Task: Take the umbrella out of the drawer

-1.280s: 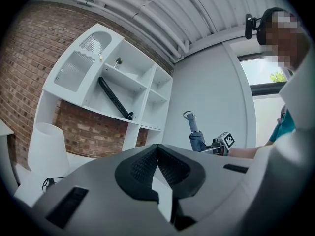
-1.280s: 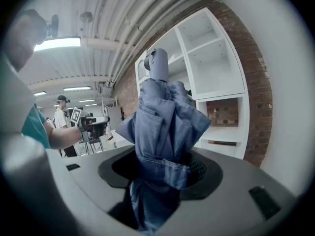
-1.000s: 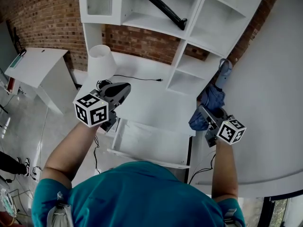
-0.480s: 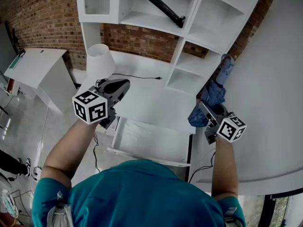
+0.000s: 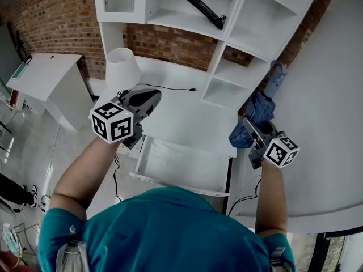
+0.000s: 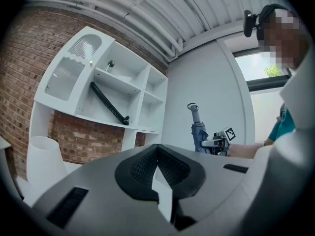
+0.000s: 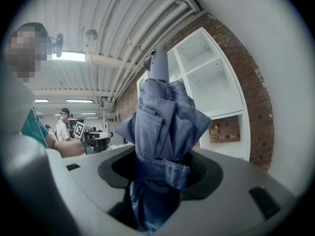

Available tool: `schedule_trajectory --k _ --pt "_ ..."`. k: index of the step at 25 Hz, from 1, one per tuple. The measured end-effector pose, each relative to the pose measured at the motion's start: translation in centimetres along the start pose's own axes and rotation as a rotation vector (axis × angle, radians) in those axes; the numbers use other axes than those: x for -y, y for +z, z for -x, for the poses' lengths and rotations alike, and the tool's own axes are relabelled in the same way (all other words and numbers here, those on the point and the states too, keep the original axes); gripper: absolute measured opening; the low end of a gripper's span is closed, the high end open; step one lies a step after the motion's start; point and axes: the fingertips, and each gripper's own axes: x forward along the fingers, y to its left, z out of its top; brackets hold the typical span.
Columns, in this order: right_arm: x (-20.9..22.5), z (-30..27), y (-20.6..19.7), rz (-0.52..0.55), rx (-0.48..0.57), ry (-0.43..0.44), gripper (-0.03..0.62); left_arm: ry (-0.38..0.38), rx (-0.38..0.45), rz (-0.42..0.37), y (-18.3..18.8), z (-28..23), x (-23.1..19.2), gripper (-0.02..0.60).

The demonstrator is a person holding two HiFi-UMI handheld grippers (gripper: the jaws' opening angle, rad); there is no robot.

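Right gripper [image 5: 253,134] clenched round the folded blue umbrella [image 5: 262,107], cloth bunched between its jaws (handle end points away from the person). Umbrella is out of the drawer [image 5: 180,164], held in the air to its right, near the white wall. Drawer open below the worktop [image 5: 181,118]. Left gripper [image 5: 150,99] jaws together, grasping nothing.

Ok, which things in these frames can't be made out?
- umbrella lower end: right gripper view, sunk between the right gripper's jaws.
- drawer left corner: head view, behind the left gripper.
- Small shelf items: left gripper view, too small.
- Long black object: head view, cut by top edge.
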Motion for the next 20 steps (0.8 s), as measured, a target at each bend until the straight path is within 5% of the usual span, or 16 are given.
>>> schedule_trajectory --k 13,20 --pt "-0.23 -0.02 0.72 0.000 0.021 0.005 0.253 0.003 0.009 -0.002 0.33 0.11 -0.06 0.009" --pt "-0.17 0.41 -0.02 0.004 0.019 0.016 0.253 0.005 0.028 0.059 0.05 -0.40 -0.36 0.009"
